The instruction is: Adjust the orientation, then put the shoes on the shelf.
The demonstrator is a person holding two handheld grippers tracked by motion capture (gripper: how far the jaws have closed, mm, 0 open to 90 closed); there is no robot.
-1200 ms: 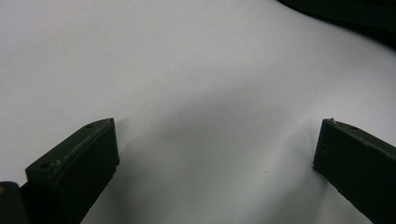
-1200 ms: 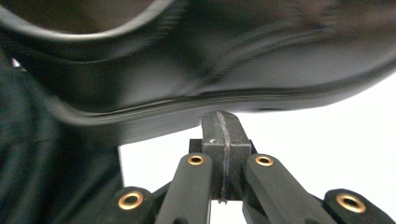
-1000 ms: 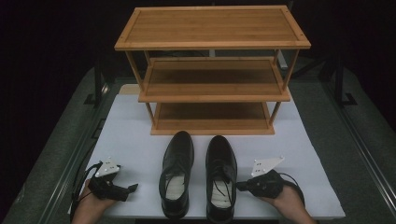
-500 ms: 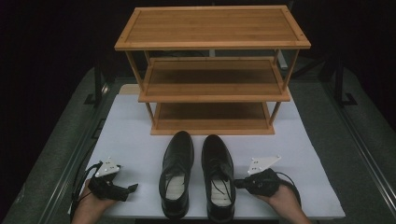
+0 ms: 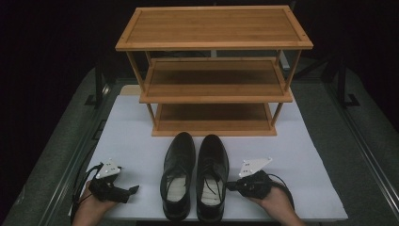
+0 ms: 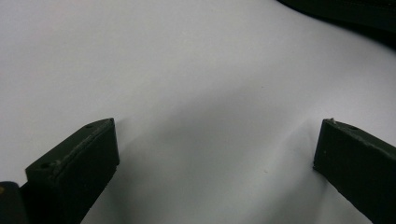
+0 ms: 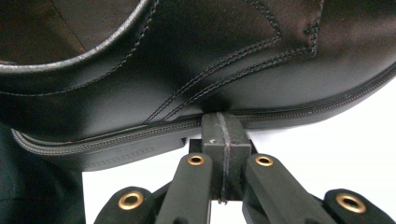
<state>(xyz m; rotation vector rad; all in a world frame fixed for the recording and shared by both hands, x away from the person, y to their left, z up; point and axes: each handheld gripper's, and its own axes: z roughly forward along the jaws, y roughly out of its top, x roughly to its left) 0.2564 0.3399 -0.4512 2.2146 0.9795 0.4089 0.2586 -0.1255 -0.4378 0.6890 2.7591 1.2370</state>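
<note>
Two black leather lace-up shoes stand side by side on a white mat (image 5: 141, 136), toes toward the bamboo shoe rack (image 5: 214, 70). The right gripper (image 5: 231, 185), jaws pressed fully together and holding nothing, has its tip against the outer sole edge of the right shoe (image 5: 212, 176), just before the heel. The left gripper (image 5: 133, 189) rests well left of the left shoe (image 5: 178, 174), jaws wide apart over bare mat. Both heels are cut off at the frame's lower edge. The rack's lowest shelf lies in shadow.
</note>
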